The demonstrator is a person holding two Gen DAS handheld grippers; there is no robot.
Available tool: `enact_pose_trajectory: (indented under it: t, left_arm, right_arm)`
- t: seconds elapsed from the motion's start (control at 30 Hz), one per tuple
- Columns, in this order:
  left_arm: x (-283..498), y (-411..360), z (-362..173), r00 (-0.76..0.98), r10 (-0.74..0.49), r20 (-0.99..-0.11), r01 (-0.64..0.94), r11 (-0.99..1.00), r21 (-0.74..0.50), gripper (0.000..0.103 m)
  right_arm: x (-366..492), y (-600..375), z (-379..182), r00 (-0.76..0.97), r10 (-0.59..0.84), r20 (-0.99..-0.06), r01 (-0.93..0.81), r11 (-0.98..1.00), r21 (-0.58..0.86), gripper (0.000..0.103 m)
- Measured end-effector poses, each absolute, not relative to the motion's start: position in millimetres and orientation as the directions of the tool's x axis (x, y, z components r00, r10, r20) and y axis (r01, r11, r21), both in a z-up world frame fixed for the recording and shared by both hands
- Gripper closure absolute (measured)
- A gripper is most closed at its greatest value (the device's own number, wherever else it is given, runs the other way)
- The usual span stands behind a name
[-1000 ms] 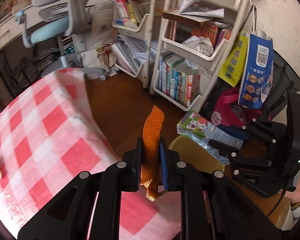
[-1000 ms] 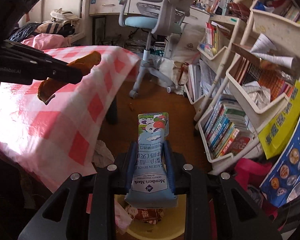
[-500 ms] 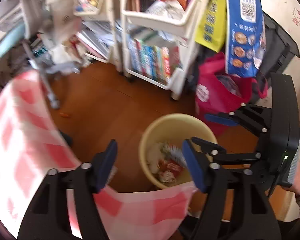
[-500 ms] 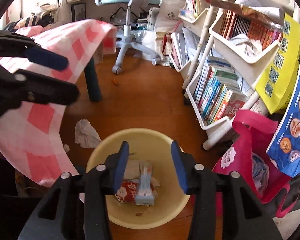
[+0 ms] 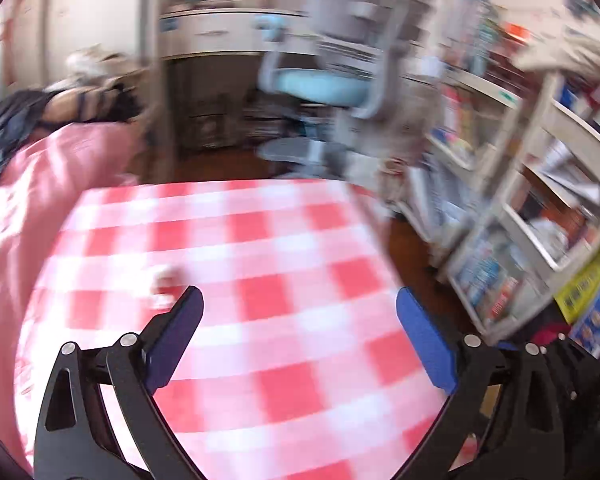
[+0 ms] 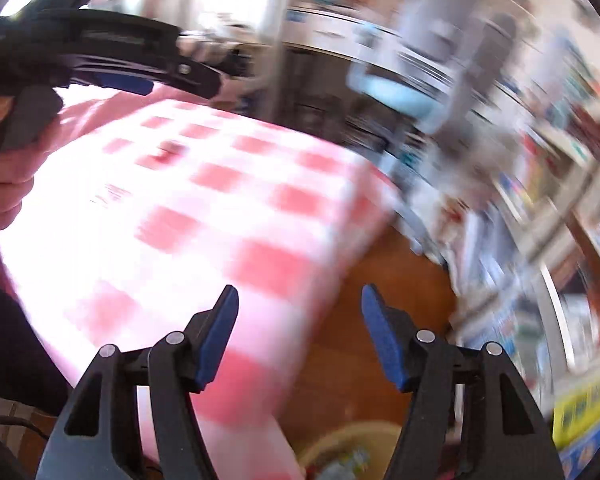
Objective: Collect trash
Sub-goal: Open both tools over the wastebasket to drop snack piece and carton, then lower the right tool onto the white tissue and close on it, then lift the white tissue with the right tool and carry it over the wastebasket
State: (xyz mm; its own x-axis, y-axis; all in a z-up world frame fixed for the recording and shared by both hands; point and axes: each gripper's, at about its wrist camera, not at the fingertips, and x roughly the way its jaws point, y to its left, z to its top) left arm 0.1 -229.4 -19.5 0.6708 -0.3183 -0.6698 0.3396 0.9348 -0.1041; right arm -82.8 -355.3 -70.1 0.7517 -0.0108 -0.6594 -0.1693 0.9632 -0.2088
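Nearest, both claws gape wide and hold nothing: the left claw (image 5: 298, 336) hangs over the near edge of the checked surface (image 5: 284, 264), and the right claw (image 6: 299, 330) sits off its right edge, above the wooden floor (image 6: 364, 320). Just below the right claw, at floor level beside the near right corner of the surface, the rim of a yellow bin (image 6: 352, 438) shows with scraps inside.

Further in, a small pale scrap (image 5: 165, 280) with a touch of red lies on the surface toward the left edge, just beyond the left claw's left finger. It looks like the trash to fetch, though blur hides what it is. From the right wrist view a dark-red smudge (image 6: 168, 152) sits far across the cloth; I cannot tell whether it is the same piece.

The risk, to my eye: the scrap is small and light, so a fast closing claw could pinch the cloth with it, or nudge it off the left edge.

Beyond stand a chair (image 5: 340, 80) and shelves (image 5: 540, 200). No writing is readable.
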Motion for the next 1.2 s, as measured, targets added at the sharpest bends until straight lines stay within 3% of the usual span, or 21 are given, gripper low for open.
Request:
enact_pose_trajectory:
  t: [0.33,0.63,0.77,1.03,1.2]
  left_arm:
    - [40,-55,-5,0.739,-0.114,-0.664,0.035,0.991,-0.131,0.007]
    - [63,9,-10,0.718,-0.103,-0.689,-0.068,0.974,-0.217,0.007]
    - [65,6,-10,0.716,-0.119,-0.688,-0.047,0.975,-0.217,0.007]
    - [74,-9,-12,0.703,-0.141,-0.698,-0.003,0.980,-0.200,0.007]
    - [81,-13,-15,0.689,-0.159,-0.707,0.008,0.977,-0.211,0.007]
  right_arm:
    - [12,-219,-67,0.716,0.166,-0.678,-0.405,0.890,-0.209,0.034]
    - [86,-168,-84,0.699,0.178,-0.692,-0.414,0.890,-0.190,0.034]
    - [107,-159,-91,0.688,0.166,-0.707,-0.401,0.899,-0.179,0.043]
    - [137,-156,-107,0.645,0.144,-0.751,-0.391,0.906,-0.161,0.053]
    - [139,-164,-116,0.621,0.156,-0.768,-0.390,0.911,-0.131,0.073]
